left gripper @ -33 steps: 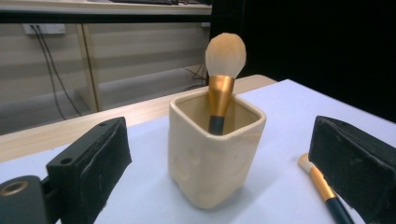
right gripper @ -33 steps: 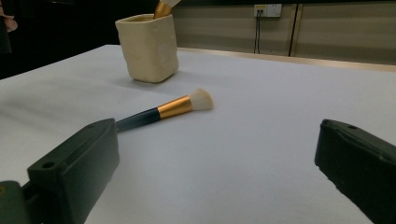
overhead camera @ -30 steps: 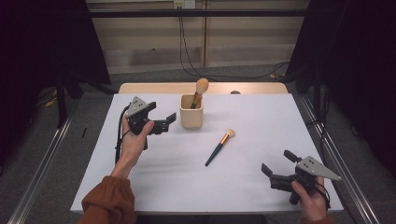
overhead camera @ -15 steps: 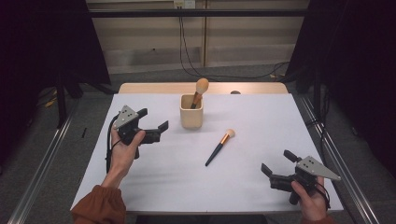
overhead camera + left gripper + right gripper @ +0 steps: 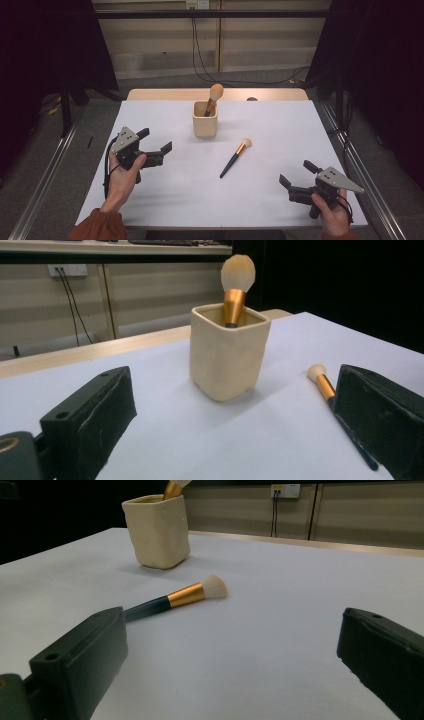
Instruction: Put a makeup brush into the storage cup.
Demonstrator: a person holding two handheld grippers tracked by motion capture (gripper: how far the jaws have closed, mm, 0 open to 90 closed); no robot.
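A cream square cup (image 5: pixel 205 119) (image 5: pixel 228 356) (image 5: pixel 157 531) stands at the back middle of the white table, with a makeup brush (image 5: pixel 213 98) (image 5: pixel 236 287) upright in it, head up. A second brush (image 5: pixel 235 157) (image 5: pixel 176 599) (image 5: pixel 325 387), dark handle, gold ferrule, pale bristles, lies flat to the cup's front right. My left gripper (image 5: pixel 155 145) (image 5: pixel 235 440) is open and empty, held left of the cup and pointing toward it. My right gripper (image 5: pixel 296 173) (image 5: pixel 230 680) is open and empty near the front right, pointing at the lying brush.
The white table (image 5: pixel 270 125) has a wooden strip (image 5: pixel 160 94) along its back edge. Metal rails (image 5: pixel 45 175) run along the floor on both sides. Cables (image 5: pixel 220 55) hang behind the table.
My left gripper has drawn back from beside the cup, moving left and toward the front. The right gripper, the cup and both brushes have stayed put.
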